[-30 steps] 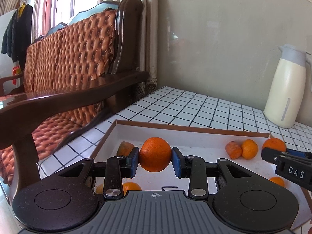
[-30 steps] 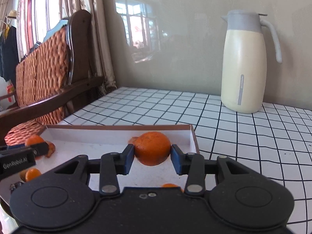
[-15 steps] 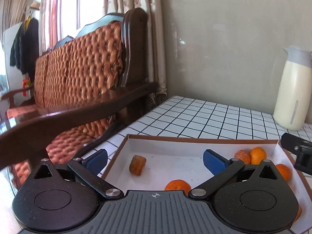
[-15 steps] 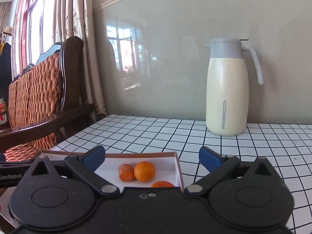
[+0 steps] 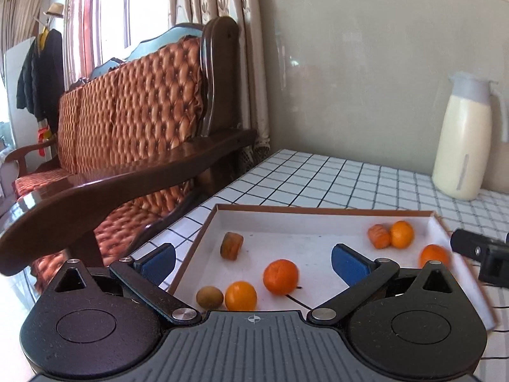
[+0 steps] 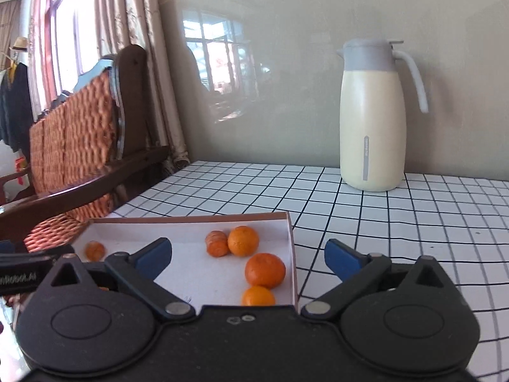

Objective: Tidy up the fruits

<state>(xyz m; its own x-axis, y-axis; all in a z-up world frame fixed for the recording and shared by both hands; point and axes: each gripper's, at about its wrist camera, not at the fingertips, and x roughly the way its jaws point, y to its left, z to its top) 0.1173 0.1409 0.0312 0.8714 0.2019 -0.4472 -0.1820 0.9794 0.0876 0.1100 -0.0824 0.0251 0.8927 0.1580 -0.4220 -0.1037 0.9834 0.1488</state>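
A shallow white box with brown rim (image 5: 324,209) (image 6: 187,219) lies on the tiled table and holds several oranges. In the left wrist view one orange (image 5: 281,277) lies mid-box, another (image 5: 240,295) lies near a brown kiwi (image 5: 209,297), and a dark orange piece (image 5: 232,245) lies farther back. My left gripper (image 5: 253,259) is open and empty above the box's near edge. My right gripper (image 6: 248,256) is open and empty above the box's right corner, over an orange (image 6: 264,270). The right gripper's body (image 5: 480,253) shows at the left view's right edge.
A cream thermos jug (image 6: 372,121) (image 5: 463,140) stands at the back of the checked table (image 6: 397,222). A wooden sofa with orange cushions (image 5: 127,133) stands close on the left, its armrest beside the box. A wall runs behind the table.
Both grippers have opened and let go of their oranges, which now lie in the box. Both grippers have pulled back and up from the box.
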